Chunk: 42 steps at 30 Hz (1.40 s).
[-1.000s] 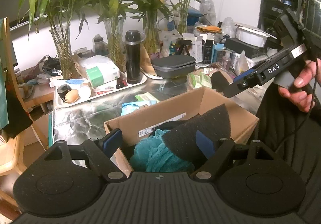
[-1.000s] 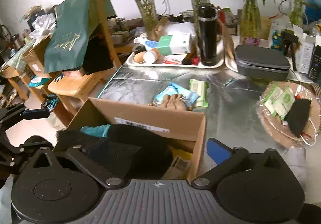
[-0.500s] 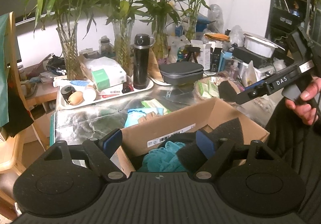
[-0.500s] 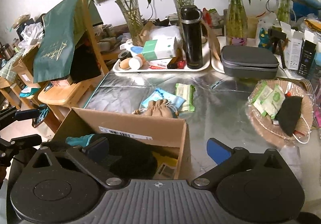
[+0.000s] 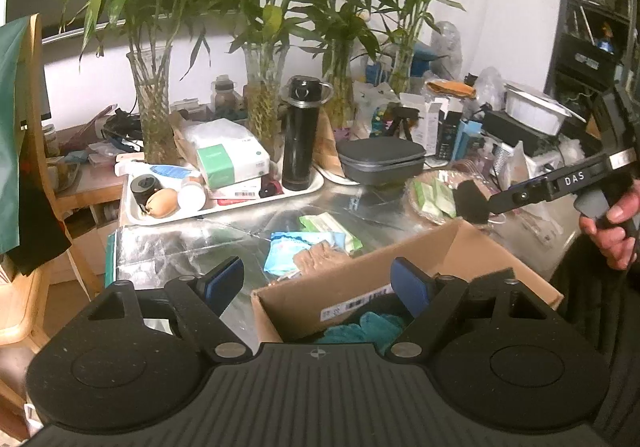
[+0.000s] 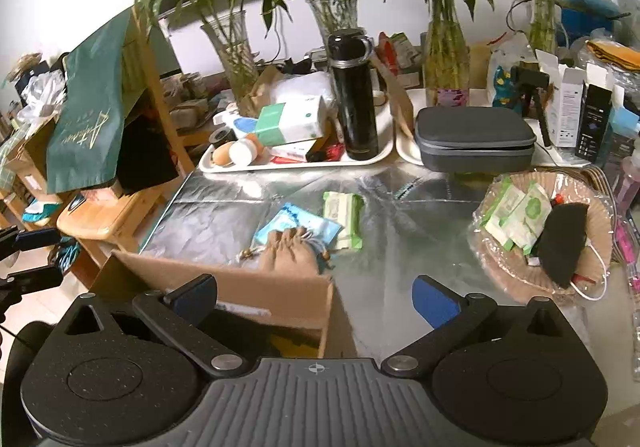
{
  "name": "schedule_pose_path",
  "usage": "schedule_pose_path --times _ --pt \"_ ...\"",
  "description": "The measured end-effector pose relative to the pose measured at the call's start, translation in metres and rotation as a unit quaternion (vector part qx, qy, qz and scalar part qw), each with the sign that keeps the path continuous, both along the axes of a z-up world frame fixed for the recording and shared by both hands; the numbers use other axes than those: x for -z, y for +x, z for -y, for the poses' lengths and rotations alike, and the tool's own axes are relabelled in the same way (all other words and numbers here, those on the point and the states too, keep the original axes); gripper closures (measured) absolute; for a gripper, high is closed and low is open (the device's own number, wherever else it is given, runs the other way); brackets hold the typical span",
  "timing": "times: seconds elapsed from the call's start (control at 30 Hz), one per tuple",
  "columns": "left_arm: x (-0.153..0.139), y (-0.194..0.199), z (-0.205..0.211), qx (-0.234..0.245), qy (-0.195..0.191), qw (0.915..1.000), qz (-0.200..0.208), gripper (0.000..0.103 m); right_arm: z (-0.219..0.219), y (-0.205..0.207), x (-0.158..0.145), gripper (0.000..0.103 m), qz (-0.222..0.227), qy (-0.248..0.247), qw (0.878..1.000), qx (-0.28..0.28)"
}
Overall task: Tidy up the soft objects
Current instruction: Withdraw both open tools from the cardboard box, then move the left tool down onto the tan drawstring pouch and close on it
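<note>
Tongs (image 6: 316, 297) spread wide; tan drawstring pouch (image 6: 289, 253), wrinkled.

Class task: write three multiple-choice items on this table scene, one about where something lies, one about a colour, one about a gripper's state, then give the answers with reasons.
1. Where does the tan drawstring cloth pouch lie?
A. on the white tray
B. on the silver table beside the cardboard box
C. in the woven basket

2. What colour is the tall flask on the tray?
A. black
B. red
C. white

3. How do the right gripper's jaws stand?
A. shut on a cloth
B. shut, empty
C. open, empty

Answers:
1 B: the pouch rests just beyond the box wall.
2 A: the flask is black.
3 C: the right gripper shows only table between its jaws.
</note>
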<state>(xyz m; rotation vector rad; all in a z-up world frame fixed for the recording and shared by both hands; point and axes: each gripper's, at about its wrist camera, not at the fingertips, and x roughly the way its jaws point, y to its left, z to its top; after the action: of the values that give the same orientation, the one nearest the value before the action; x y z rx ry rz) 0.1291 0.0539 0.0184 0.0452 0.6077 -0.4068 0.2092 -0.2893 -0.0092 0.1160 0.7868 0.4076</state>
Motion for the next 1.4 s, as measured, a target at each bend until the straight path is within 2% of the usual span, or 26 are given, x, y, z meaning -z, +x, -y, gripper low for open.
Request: schedule_pose_path --times 0.3,0.57,0.87,1.13,1.4 --pt "0.013 0.023 -0.009 -0.014 -0.009 0.9998 -0.011 0.022 0.005 0.034 0.025 0.000 0.006 0.007 1.000 0.027" --pt "0.026 0.043 -0.018 -0.017 -0.032 0.9992 -0.017 0.022 0.001 0.057 0.041 0.000 -0.005 0.022 0.999 0.032" --pt "0.038 0.069 -0.031 -0.027 -0.060 0.9976 -0.021 0.022 -0.008 0.083 0.046 0.000 0.003 -0.007 1.000 0.025" --pt "0.051 0.110 -0.037 -0.039 -0.071 0.9968 -0.002 0.022 -0.010 0.108 0.053 0.000 -0.001 -0.026 0.999 0.026" --pt "0.075 0.152 -0.045 -0.037 -0.096 0.9937 -0.042 0.022 -0.009 0.127 0.062 0.000 -0.008 -0.050 0.998 0.028"
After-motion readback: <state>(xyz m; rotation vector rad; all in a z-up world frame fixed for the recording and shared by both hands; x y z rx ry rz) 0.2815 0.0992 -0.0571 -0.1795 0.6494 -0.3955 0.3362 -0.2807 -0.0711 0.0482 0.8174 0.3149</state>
